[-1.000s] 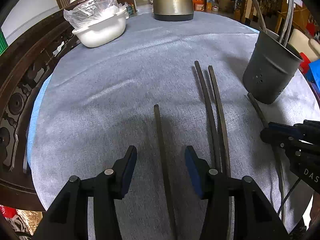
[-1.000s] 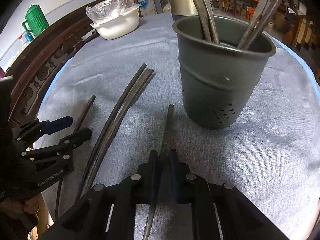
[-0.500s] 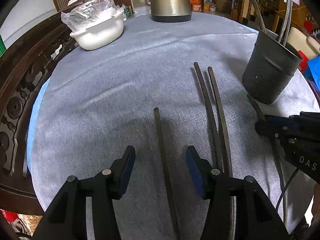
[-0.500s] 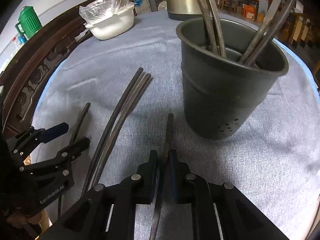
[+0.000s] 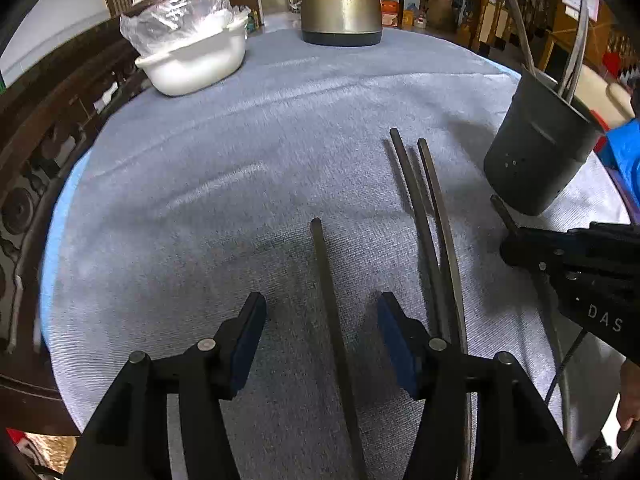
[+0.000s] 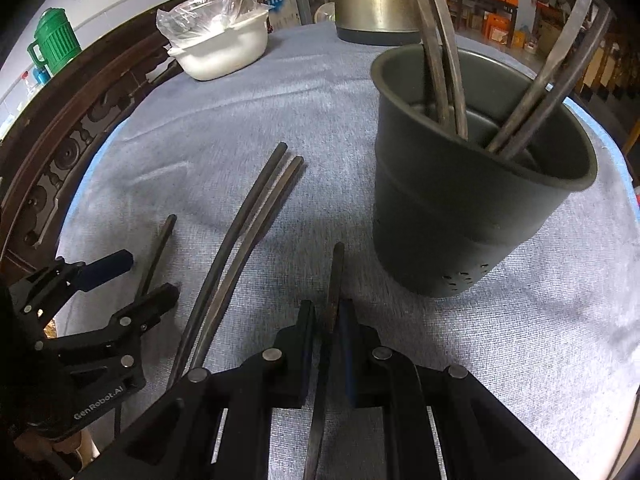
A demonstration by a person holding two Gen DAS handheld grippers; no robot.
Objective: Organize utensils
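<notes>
Right wrist view: right gripper [image 6: 329, 322], angled steeply down, clamps a chopstick [image 6: 335, 276]; left gripper [image 5: 320, 330], similarly tilted, is opening astride another chopstick [image 5: 325, 280].

We seem to be in a lived-in home dining room that opens onto cluttered storage. Our bench [image 5: 192, 184] is round, under a grey-blue cloth, with a carved dark wooden chair back [image 6: 68, 148] at its edge. On it stand a brass-coloured kettle [image 5: 340, 0], a white lidded dish [image 5: 192, 64] under a plastic bag and a dark utensil holder [image 6: 460, 208]. Behind, we see shelves, orange boxes [image 6: 496, 28] and a green jug [image 6: 54, 46].
</notes>
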